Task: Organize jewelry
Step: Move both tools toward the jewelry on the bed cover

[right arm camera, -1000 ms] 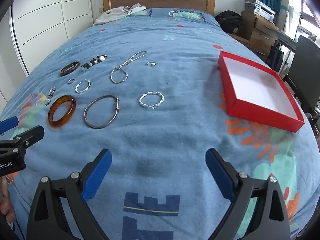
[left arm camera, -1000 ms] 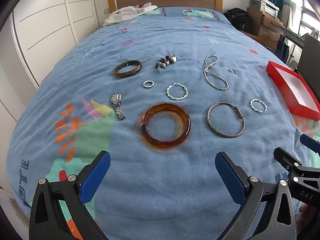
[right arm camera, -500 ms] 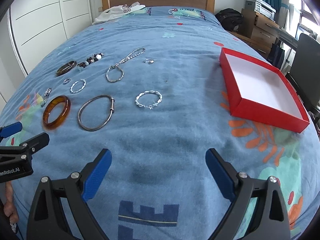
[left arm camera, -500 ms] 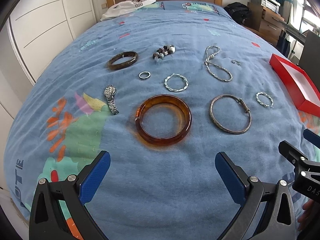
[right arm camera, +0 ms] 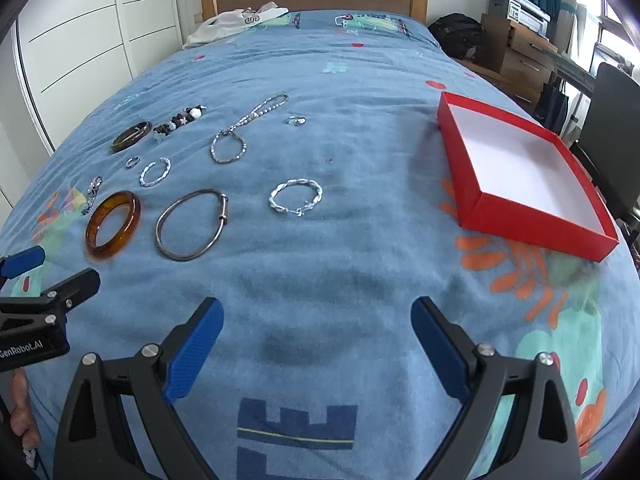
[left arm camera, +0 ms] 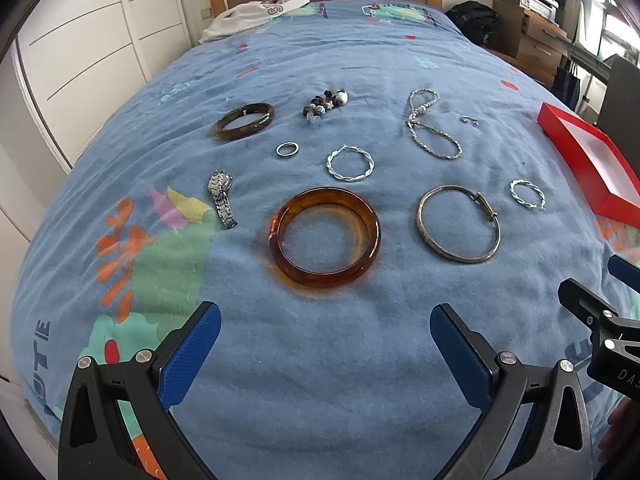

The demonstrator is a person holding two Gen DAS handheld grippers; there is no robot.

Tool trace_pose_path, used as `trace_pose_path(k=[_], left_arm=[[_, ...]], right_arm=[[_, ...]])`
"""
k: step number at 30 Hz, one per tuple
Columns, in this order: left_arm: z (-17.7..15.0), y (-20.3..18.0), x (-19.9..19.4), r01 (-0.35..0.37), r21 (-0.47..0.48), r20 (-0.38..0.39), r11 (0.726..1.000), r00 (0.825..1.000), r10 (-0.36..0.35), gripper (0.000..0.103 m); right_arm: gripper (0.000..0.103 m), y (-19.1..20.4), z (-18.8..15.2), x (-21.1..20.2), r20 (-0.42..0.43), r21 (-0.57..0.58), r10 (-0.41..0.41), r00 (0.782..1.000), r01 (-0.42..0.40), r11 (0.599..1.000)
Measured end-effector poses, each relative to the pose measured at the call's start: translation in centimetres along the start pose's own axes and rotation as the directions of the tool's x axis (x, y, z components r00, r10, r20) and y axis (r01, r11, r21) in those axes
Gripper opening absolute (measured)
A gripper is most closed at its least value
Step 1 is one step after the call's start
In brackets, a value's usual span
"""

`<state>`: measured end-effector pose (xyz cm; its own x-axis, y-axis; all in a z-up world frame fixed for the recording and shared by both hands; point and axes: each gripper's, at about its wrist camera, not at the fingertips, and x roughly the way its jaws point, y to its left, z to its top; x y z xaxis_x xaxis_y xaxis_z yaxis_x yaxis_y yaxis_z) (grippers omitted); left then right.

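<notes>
Directly ahead, left claw [left arm camera: 325, 346] (spread wide), amber bangle [left arm camera: 324, 237]

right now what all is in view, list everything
amber bangle: 1, orange, bed front
dark bangle: 1, brown, far left
metal bangle: 1, dull silver, right of amber bangle
twisted hoops: 2, silver, mid and right
ring: 1, silver, left of hoop
watch: 1, silver, left
bead string: 1, brown-white, far
chain: 1, silver, far right
box: 1, red, empty, right
left tongs: open
right tongs: open
</notes>
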<state>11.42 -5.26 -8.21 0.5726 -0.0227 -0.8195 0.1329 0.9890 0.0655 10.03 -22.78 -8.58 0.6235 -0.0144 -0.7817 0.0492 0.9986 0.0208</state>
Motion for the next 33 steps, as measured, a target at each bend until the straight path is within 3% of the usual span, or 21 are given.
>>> trace_pose_path(k=[18, 33], left_arm=[[-0.2, -0.3, -1.5, 0.016, -0.01, -0.007, 1.0, 1.0, -0.016, 0.102], [-0.3, -0.2, -3.8, 0.035, -0.017, -0.013, 0.999, 0.999, -0.035, 0.102]], right_arm=[[0.096, 0.1, -0.4, -1.0, -0.036, -0.004, -0.002, 0.999, 0.002, 1.0], [0.096, 0.0, -0.1, -3.9, 0.002, 0.0, -0.013, 1.0, 0.013, 1.0]])
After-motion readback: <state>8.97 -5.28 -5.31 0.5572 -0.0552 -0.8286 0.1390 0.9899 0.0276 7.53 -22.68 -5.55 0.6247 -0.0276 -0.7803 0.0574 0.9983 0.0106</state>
